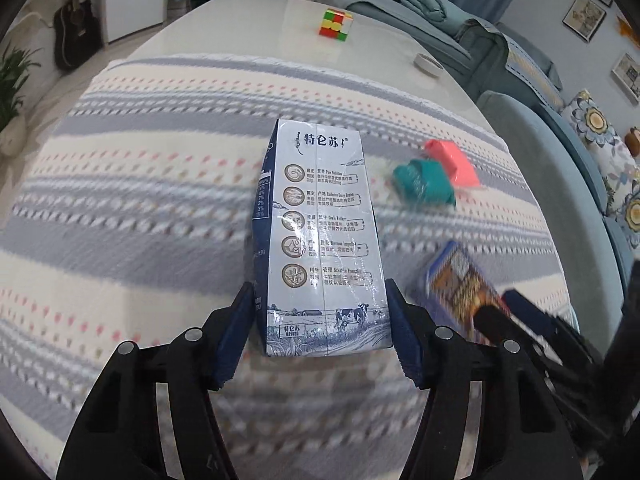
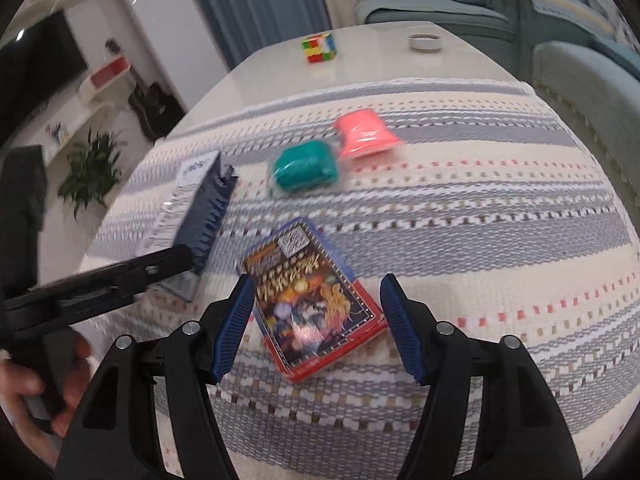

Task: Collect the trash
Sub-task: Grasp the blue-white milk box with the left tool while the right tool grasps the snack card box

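A blue-and-white milk carton (image 1: 320,240) lies between my left gripper's (image 1: 320,332) blue pads, which press both of its sides; the carton also shows in the right wrist view (image 2: 188,208). A colourful card box with a red side (image 2: 312,300) lies on the striped cloth between the open fingers of my right gripper (image 2: 316,328), with gaps on both sides. It shows in the left wrist view (image 1: 460,284) too. A teal packet (image 2: 304,168) and a pink packet (image 2: 366,132) lie further back on the cloth.
The striped cloth (image 2: 480,240) covers the near part of a white table (image 1: 248,24). A puzzle cube (image 1: 336,24) and a small white lid (image 1: 428,65) sit at the far end. A blue-grey sofa (image 1: 540,120) runs along the right. A guitar (image 1: 76,32) and a plant (image 2: 92,168) stand left.
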`<action>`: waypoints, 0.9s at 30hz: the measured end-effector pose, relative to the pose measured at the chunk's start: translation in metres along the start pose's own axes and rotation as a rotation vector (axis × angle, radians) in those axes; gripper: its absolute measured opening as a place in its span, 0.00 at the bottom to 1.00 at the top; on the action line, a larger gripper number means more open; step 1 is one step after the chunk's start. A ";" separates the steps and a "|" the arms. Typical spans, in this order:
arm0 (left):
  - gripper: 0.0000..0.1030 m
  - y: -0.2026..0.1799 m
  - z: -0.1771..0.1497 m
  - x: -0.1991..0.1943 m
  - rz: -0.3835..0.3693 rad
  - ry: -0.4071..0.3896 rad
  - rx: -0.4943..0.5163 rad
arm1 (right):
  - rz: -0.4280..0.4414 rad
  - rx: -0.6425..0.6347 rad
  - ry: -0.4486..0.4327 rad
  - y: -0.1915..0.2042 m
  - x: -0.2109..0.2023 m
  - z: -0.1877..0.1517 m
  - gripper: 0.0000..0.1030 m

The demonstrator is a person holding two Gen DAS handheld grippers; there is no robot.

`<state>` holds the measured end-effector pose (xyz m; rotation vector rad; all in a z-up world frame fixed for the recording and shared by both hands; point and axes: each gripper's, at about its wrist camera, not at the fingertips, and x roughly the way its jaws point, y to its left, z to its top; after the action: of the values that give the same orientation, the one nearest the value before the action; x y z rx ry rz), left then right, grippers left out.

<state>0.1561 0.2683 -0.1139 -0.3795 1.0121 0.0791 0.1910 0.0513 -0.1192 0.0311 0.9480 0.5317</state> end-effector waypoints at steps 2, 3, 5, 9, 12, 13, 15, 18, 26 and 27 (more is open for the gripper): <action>0.59 0.008 -0.011 -0.008 0.005 -0.001 -0.006 | 0.012 -0.048 0.025 0.008 0.001 -0.003 0.60; 0.59 0.013 -0.017 -0.013 0.002 -0.001 -0.013 | 0.027 -0.077 0.046 0.013 0.001 -0.005 0.60; 0.59 0.022 -0.027 -0.020 -0.009 -0.008 -0.026 | 0.041 -0.107 0.078 0.021 0.002 -0.010 0.67; 0.59 0.033 -0.042 -0.031 -0.014 -0.018 -0.038 | -0.030 -0.152 0.081 0.034 0.011 -0.019 0.73; 0.60 0.034 -0.043 -0.033 -0.001 -0.014 -0.031 | -0.048 -0.130 0.071 0.038 0.014 -0.015 0.74; 0.60 0.032 -0.042 -0.032 -0.001 -0.013 -0.032 | -0.052 -0.104 0.067 0.038 0.015 -0.013 0.74; 0.65 0.033 -0.040 -0.032 -0.002 -0.017 -0.038 | -0.079 -0.071 0.060 0.037 0.018 -0.010 0.74; 0.72 0.028 -0.030 -0.024 0.042 -0.021 -0.042 | -0.109 -0.061 0.056 0.038 0.022 -0.006 0.73; 0.62 0.004 -0.013 -0.005 0.193 -0.005 0.050 | -0.170 -0.110 0.046 0.045 0.023 -0.007 0.57; 0.55 0.000 -0.014 -0.004 0.212 -0.004 0.074 | -0.167 -0.107 0.042 0.044 0.020 -0.007 0.57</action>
<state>0.1427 0.2638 -0.1167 -0.2040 1.0463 0.2326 0.1761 0.0969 -0.1277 -0.1550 0.9522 0.4288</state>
